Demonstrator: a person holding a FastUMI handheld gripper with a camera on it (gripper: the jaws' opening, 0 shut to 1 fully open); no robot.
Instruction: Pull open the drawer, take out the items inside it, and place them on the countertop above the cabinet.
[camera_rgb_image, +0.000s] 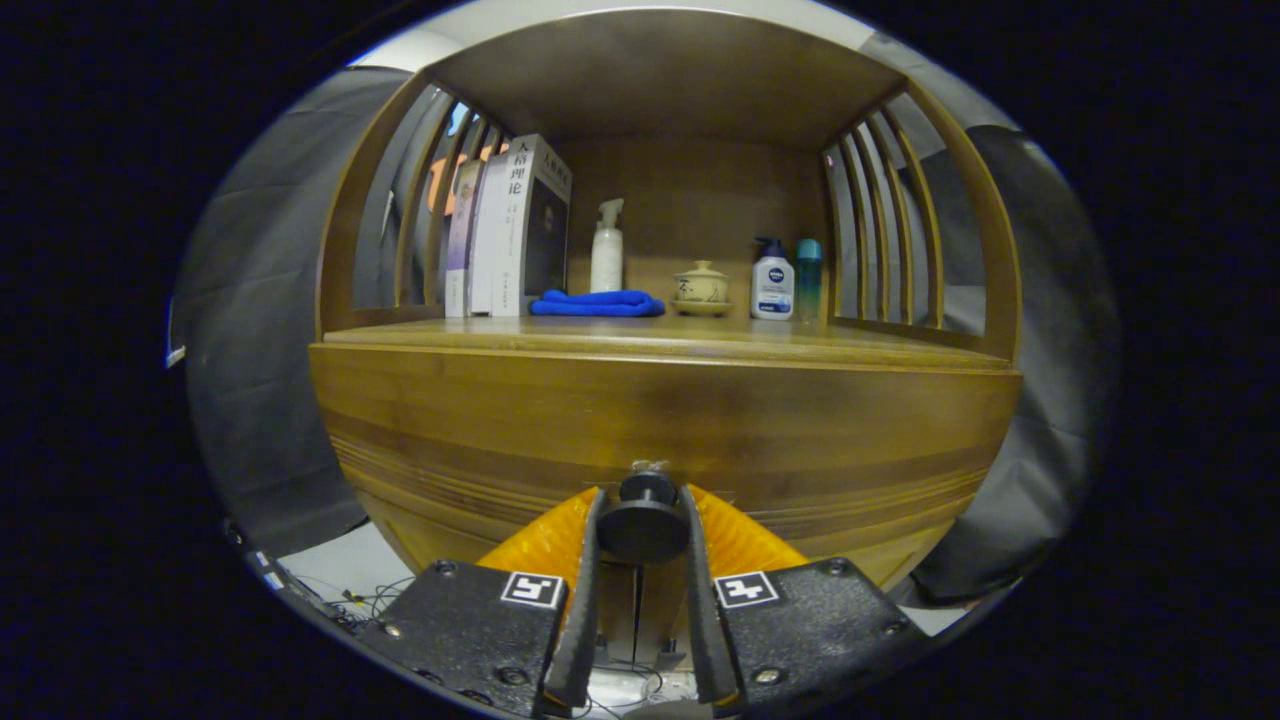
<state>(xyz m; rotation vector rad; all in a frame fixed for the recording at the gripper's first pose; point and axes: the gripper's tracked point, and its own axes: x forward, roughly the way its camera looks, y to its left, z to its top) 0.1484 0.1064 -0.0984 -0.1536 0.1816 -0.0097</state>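
Two fingers of the tool (642, 500) sit closed on the drawer knob (643, 520), one finger (583, 590) on each side, both pressing against the dark round knob. Knob is fixed to the drawer front (660, 420), a wide wooden panel w/ horizontal grain lines, directly ahead of the tool. Can't tell from this angle whether the drawer is pulled out at all; its inside is hidden, so items in it can't be seen.

Above the drawer front is the table (700, 340), i.e. the cabinet's wooden top surface, w/ a wooden back wall, a wooden roof and slatted sides left & right. On it, far beyond the fingers:
- books (510, 230) standing upright at the left, against the left slats.
- blue cloth (597, 303) folded flat, just right of the books, nr the front of the row.
- white spray bottle (606, 250) upright behind the cloth.
- small lidded ceramic cup (701, 287) on a saucer, right of the cloth, apart from it.
- white pump bottle (772, 282) w/ dark blue top, right of the cup.
- teal bottle (809, 278) touching or just beside the pump bottle, next to the right slats.

Below left of the cabinet, some cables (350, 595) lie on a pale floor.
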